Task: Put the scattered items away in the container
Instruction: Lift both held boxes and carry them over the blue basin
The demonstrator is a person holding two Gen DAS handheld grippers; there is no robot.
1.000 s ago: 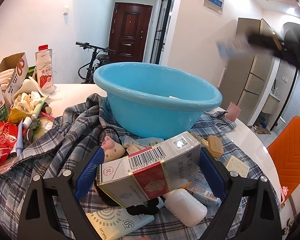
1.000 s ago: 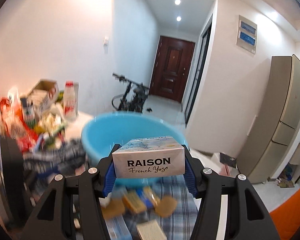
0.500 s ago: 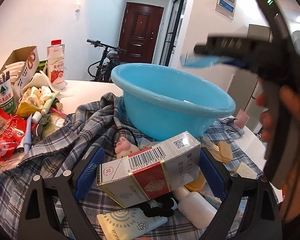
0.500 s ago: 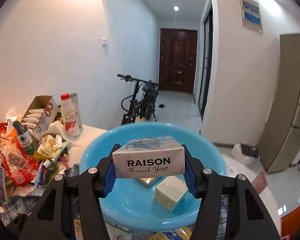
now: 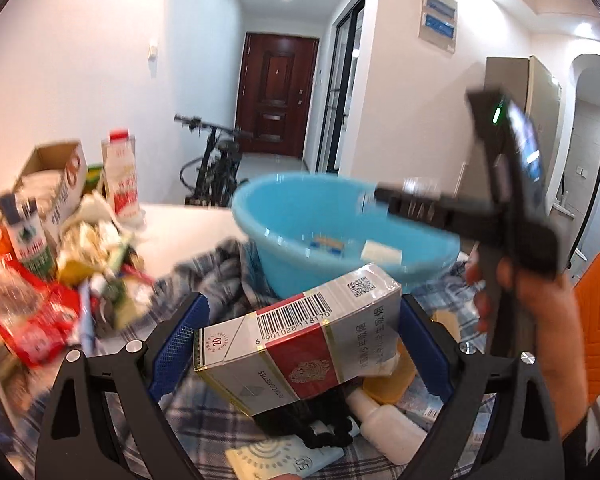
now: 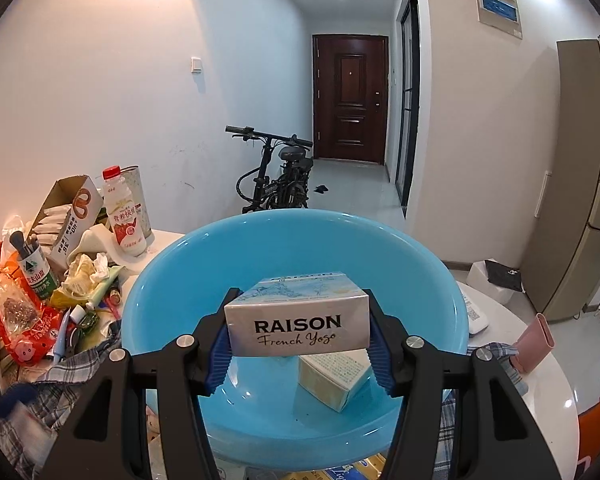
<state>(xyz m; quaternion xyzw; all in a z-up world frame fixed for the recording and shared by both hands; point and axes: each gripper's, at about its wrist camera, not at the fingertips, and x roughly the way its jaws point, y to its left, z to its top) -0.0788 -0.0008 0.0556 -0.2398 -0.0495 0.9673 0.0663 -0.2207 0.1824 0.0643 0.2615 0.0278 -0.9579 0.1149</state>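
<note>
- the right gripper (image 6: pixel 298 346) is clamped on a raison french yogo box (image 6: pixel 298 328), held just above the inside of the blue basin (image 6: pixel 172 280).
- a pale box (image 6: pixel 334 376) lies on the basin floor.
- the left gripper (image 5: pixel 302 344) grips a cigarette carton (image 5: pixel 300 340) over the plaid cloth (image 5: pixel 216 280), near the basin.
- a white bottle (image 5: pixel 384 428) lies on the cloth below.

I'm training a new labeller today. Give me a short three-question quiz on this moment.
1. True or false: the left gripper is empty.
2. Which box does the right gripper hold over the blue basin? A) RAISON box B) cigarette pack
3. Fill in: a pale carton lies ___ the basin.

Key: 1 false, its jaws clamp the cigarette pack. 2 A. 3 inside.
</note>
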